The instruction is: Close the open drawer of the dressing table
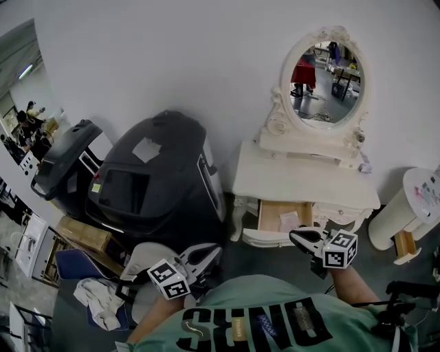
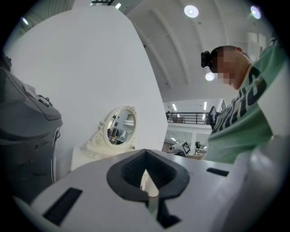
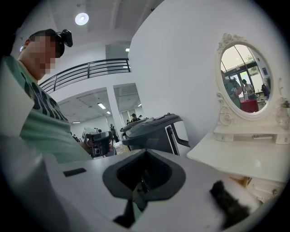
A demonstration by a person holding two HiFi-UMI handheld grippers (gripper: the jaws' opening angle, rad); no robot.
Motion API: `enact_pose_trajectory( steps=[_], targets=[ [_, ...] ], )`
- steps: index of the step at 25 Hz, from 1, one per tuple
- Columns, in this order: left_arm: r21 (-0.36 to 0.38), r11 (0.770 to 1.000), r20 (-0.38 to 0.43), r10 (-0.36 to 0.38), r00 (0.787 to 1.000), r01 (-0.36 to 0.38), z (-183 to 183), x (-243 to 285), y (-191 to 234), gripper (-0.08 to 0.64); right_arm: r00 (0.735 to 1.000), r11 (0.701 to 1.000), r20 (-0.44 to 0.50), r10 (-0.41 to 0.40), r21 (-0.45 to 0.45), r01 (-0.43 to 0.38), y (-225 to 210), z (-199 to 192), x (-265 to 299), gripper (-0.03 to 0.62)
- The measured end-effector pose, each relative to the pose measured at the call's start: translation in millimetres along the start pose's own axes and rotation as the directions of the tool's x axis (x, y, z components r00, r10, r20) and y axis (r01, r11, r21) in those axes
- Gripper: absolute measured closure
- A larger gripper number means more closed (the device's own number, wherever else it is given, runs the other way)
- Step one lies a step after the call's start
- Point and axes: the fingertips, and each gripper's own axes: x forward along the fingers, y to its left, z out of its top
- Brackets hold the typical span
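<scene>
- Drawer (image 1: 278,214) is standing pulled out under the dressing table worktop (image 1: 302,180), front partly hidden behind the right gripper (image 1: 303,238).
- Right gripper's fingers are pressing together, empty.
- Left gripper (image 1: 204,256) is hovering well apart, fingers together too.

You get bright, even light from round ceiling lamps (image 2: 190,11); both gripper views bend hard and darken at their rims.
</scene>
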Motion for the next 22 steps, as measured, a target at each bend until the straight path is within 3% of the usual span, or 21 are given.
enact_pose_trajectory(
  steps=[5,10,17,22],
  targets=[
    [0.034,0.999,0.0,0.022,1.0,-0.022,12.9,61.9,0.8,0.552,0.998,0.999,0.048,0.046,-0.004,-0.046,-58.9,23.2,-10.7,0.58],
    [0.022,0.999,-0.035,0.044,0.998,-0.043,7.0,107.4,3.9,0.552,0.993,0.996,0.079,0.084,-0.002,-0.084,-98.0,27.3,-20.2,0.58],
    [0.01,1.0,-0.148,-0.018,0.989,0.019,-8.6,147.4,16.3,0.552,0.993,0.993,0.119,0.004,0.117,-0.017,-137.6,-6.2,-37.7,0.58],
    [0.012,0.989,-0.197,-0.142,0.97,0.147,-5.0,175.6,42.3,0.552,0.988,0.984,0.118,-0.103,0.16,0.083,-148.6,-14.0,-35.2,0.58]
  ],
)
